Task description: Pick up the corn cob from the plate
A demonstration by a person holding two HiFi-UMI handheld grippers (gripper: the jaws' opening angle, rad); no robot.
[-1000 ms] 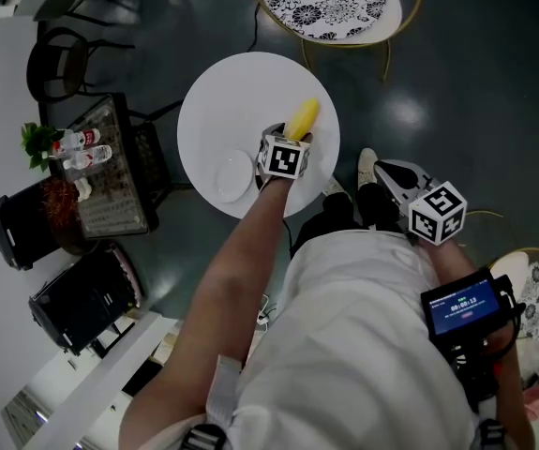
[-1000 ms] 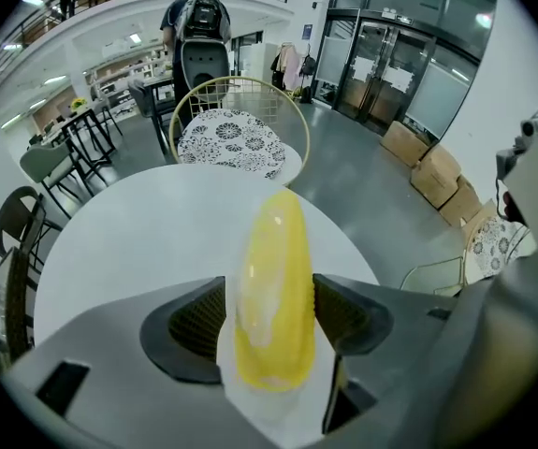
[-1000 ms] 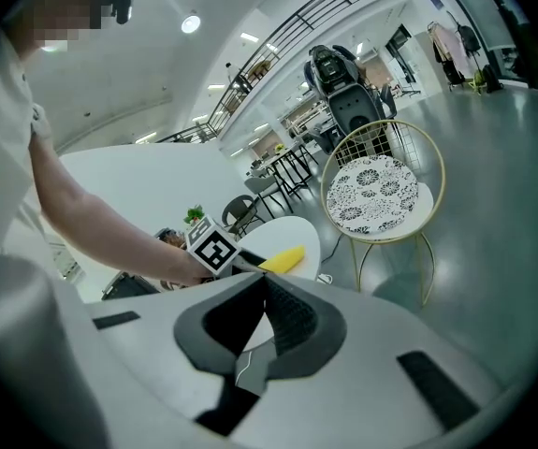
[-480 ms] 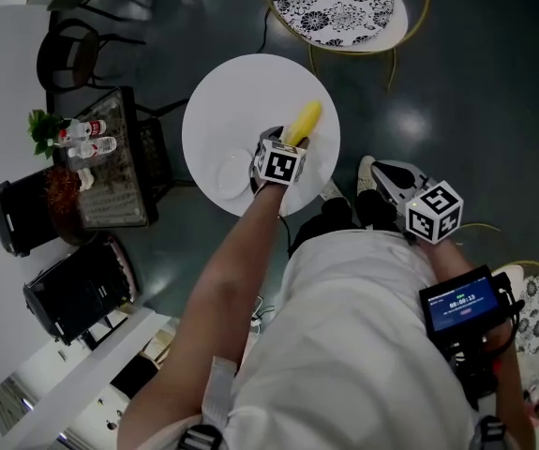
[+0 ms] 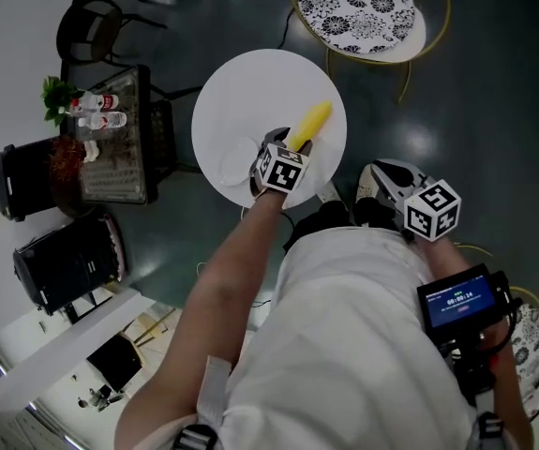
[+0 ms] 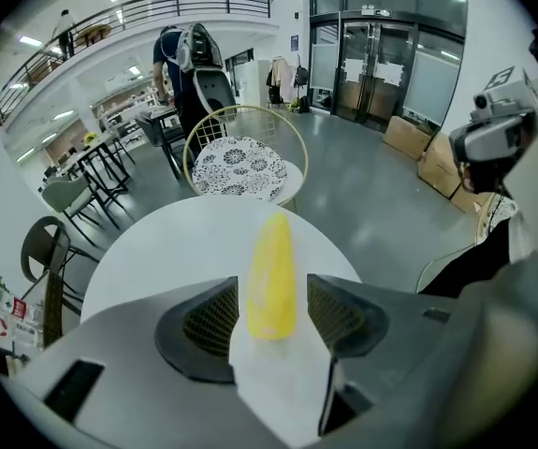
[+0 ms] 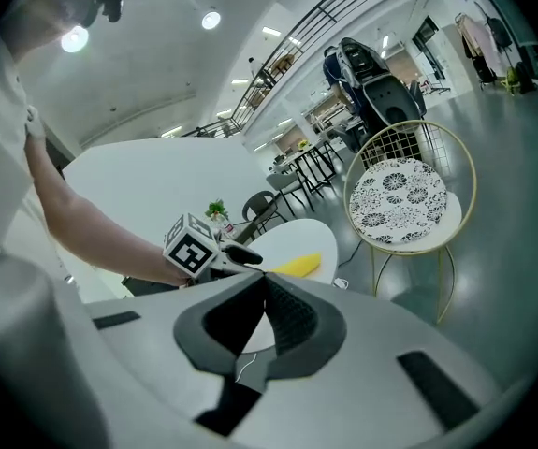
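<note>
1. Table (image 5: 222, 101): the round white top is all the support there is, so lift straight up from it. Dragging sideways would likely roll the corn toward the near edge.
2. Right gripper (image 7: 266, 277): clenched on nothing and held well apart, down by the person's side. It has no job in this step, so it is best left where it is.
3. Left gripper (image 6: 273, 288): it points steeply down at the table. Its jaws are spread wide and closing, with the corn between them. Its own view shows a sliver of white table between the corn and the right-hand pad, so I judge the grip not yet firm. Finish the squeeze before rising.
4. Plate (image 5: 232, 165): a faint pale disc just left of that gripper. The corn is not over it but off to its right. Ignore the plate and go by the corn.
5. Corn (image 5: 309, 124): yellow and tapered, it lies along the gripper's line with its blunt end between the jaws and its tip pointing away. I cannot tell whether it rests on the table or hangs just above it. It is round and smooth, so it will probably slip forward if pinched only at the end. Seat it deeper.
6. Pads (image 6: 212, 318): the ribbed faces should meet the cob's thickest part squarely on both sides. The left one looks nearer than the right, so centre first.
</note>
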